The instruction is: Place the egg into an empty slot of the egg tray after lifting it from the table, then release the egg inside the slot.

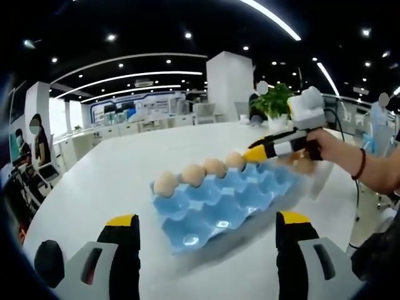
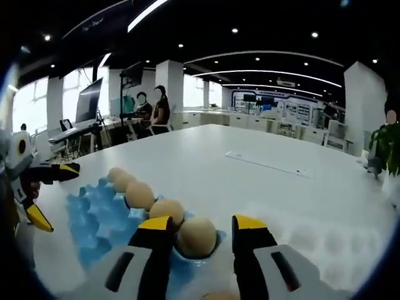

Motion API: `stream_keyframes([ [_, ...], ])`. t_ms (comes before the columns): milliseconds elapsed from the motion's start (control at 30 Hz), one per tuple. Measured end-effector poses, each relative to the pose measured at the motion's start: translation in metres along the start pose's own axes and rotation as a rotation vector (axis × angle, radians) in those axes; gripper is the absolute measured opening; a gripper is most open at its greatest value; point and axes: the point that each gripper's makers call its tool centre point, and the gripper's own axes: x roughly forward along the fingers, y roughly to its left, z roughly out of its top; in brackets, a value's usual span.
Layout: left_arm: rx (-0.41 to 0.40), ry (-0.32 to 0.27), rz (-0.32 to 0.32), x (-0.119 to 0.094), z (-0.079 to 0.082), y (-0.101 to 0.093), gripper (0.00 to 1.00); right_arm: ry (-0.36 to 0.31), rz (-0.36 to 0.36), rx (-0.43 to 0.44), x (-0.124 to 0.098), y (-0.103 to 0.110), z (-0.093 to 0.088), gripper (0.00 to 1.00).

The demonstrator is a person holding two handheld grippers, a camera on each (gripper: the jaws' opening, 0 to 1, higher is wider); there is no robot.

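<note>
Left gripper (image 1: 207, 224) open and holding nothing, low over the white table (image 1: 112, 181), jaws wide apart in front of the blue egg tray (image 1: 215, 203) with a row of eggs (image 1: 203, 172) along its far edge. Right gripper (image 2: 195, 226) open too, jaws on each side of one egg (image 2: 197, 236) sitting in an end slot of the tray, not squeezing it. Held by a hand (image 1: 325, 147) in the left gripper view.

I see my left hand-held gripper (image 1: 207, 230) gaping before the blue egg tray (image 1: 228, 203); four eggs (image 1: 193, 174) line its far edge.
</note>
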Motion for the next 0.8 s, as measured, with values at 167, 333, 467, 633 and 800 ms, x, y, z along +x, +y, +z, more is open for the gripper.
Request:
stream_keyframes([
  [167, 0.003, -0.004, -0.001, 0.000, 0.003, -0.002, 0.93, -0.006, 0.004, 0.002, -0.005, 0.004, 0.002, 0.61],
  [333, 0.002, -0.007, 0.001, -0.001, 0.006, -0.002, 0.94, -0.006, -0.005, -0.005, -0.010, 0.004, 0.004, 0.75],
  [467, -0.001, -0.011, 0.002, -0.001, 0.007, -0.003, 0.95, -0.002, 0.005, 0.001, -0.014, 0.006, 0.005, 0.82],
  [633, -0.016, -0.035, -0.008, -0.002, 0.012, -0.005, 0.96, -0.008, 0.025, 0.024, -0.021, 0.006, 0.009, 0.87],
  [800, -0.014, -0.038, -0.003, -0.001, 0.014, -0.003, 0.97, -0.017, 0.012, 0.016, -0.027, 0.005, 0.011, 0.89],
])
